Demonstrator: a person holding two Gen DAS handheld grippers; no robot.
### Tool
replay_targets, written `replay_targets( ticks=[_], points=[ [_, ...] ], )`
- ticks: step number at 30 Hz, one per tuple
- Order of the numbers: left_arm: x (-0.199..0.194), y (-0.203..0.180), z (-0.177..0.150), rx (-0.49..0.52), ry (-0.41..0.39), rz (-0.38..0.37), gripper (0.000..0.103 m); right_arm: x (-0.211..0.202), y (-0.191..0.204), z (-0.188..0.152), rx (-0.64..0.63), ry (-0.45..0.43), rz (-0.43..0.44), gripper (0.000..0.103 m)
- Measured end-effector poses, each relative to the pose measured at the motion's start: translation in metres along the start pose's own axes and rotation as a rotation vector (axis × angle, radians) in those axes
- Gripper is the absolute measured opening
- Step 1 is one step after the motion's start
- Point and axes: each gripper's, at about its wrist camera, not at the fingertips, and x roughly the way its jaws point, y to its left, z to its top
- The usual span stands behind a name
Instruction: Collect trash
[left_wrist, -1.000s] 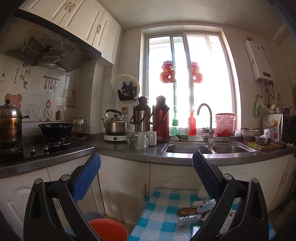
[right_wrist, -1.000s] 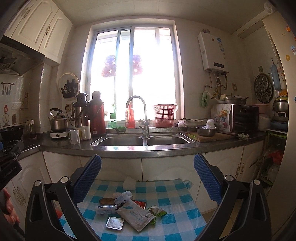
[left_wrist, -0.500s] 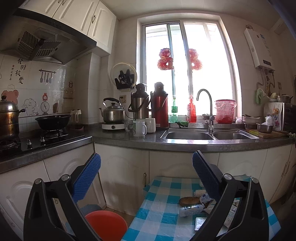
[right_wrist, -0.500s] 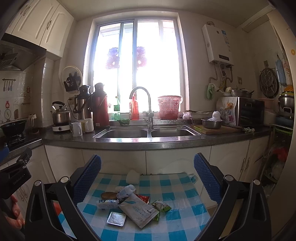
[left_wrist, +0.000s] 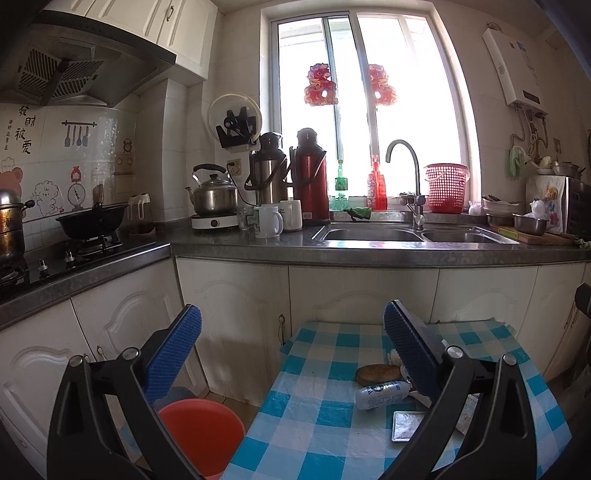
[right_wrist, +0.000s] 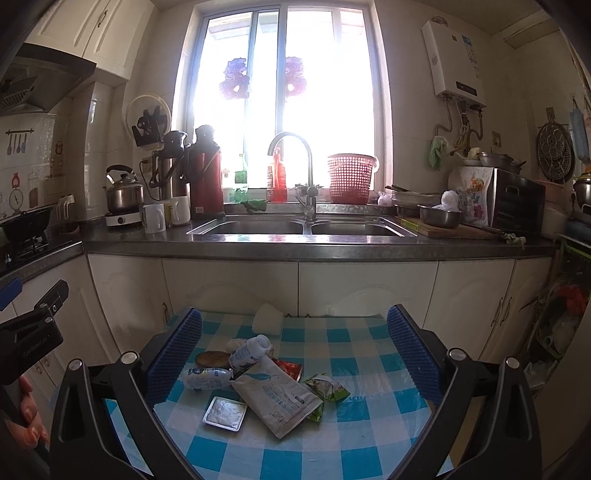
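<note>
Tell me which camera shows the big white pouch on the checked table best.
The right wrist view: the white pouch lies fully visible mid-table, overlapping other litter. In the left wrist view only a sliver shows, mostly hidden behind the left gripper's fingers.

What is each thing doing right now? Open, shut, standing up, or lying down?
Left gripper: open, holding nothing.
Right gripper: open, holding nothing.
Big white pouch: lying flat on the checked table.
Two small bottles: lying on their sides.
Foil tray: lying flat.
Orange bucket: upright, on the floor beside the table.
Faucet: no water seen.
</note>
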Motion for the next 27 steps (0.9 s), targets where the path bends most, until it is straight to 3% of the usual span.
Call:
replay_targets(
  ticks=[7, 11, 18, 23, 27],
  points=[
    [0.027, -0.008, -0.024, 0.005, 0.076, -0.041, 0.099, 0.030, -0.012, -0.031, 0.012, 0.021, 0.112, 0.098],
    [0.043, -0.006, -0.052, 0.016, 0.136, -0.136, 0.099, 0.061, -0.024, -0.063, 0.061, 0.162, 0.204, 0.098],
    [0.081, -0.009, -0.100, 0.010, 0.327, -0.368, 0.099, 0.110, -0.054, -0.117, 0.211, 0.385, 0.231, 0.098],
    [0.107, -0.025, -0.117, 0.035, 0.415, -0.451, 0.099, 0.131, -0.050, -0.127, 0.265, 0.468, 0.309, 0.098],
    [0.131, -0.036, -0.123, 0.030, 0.471, -0.485, 0.099, 0.142, -0.047, -0.121, 0.284, 0.475, 0.367, 0.098]
  ],
)
